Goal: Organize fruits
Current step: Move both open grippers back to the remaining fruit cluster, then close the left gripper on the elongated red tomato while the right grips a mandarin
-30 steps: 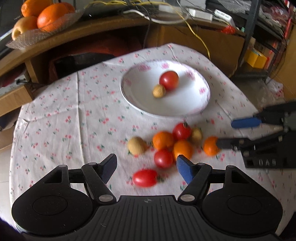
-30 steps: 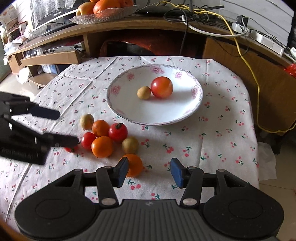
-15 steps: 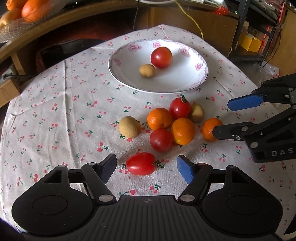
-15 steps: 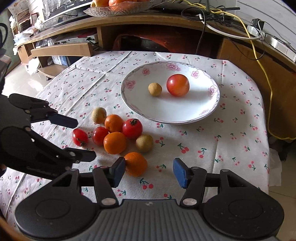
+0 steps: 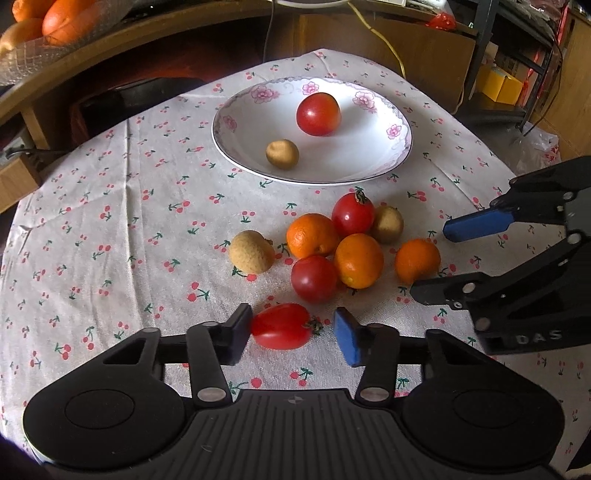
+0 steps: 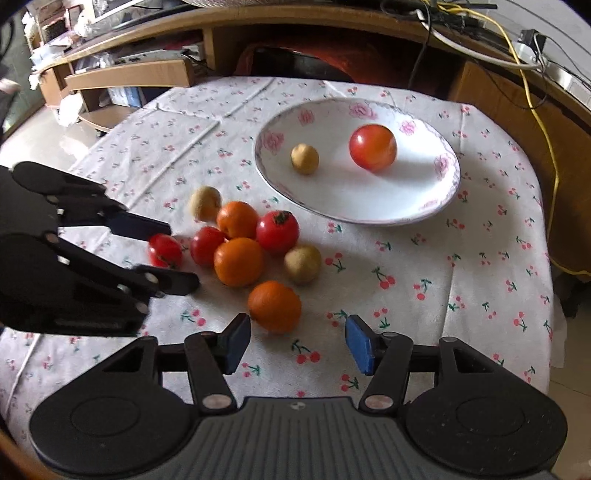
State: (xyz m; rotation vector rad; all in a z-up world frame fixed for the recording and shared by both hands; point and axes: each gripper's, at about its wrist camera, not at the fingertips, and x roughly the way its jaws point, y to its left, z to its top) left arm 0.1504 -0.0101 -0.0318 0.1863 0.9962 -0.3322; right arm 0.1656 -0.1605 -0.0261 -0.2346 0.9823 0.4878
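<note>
A round table under a cherry-print cloth (image 5: 110, 221) fills most of the room in front of me, and on its far half sits a wide white plate (image 5: 369, 162) with pink flowers on the rim. In the plate lie a big red tomato (image 5: 318, 113) and a small tan fruit (image 5: 282, 154), apart from each other.

The left gripper (image 5: 291, 334) hangs low over the near edge of the cloth with its jaws spread wide. An oblong red tomato (image 5: 281, 325) lies between them, its blunt end right against the left pad, though I cannot tell if they actually touch; the blue right pad stands clear of its stem.

The right gripper (image 6: 297, 345) is just as wide open and holds nothing. A small orange (image 6: 274, 305) sits just ahead of its fingers, nearer the left one, not touched.

The rest of the fruit is bunched between the grippers and the plate: two more oranges, two round tomatoes and brownish fruits, several pressed together.

The table's near rim is hidden behind both gripper bodies, and the glass bowl of oranges (image 5: 44, 33) on the desk behind is cut off by the frame.
</note>
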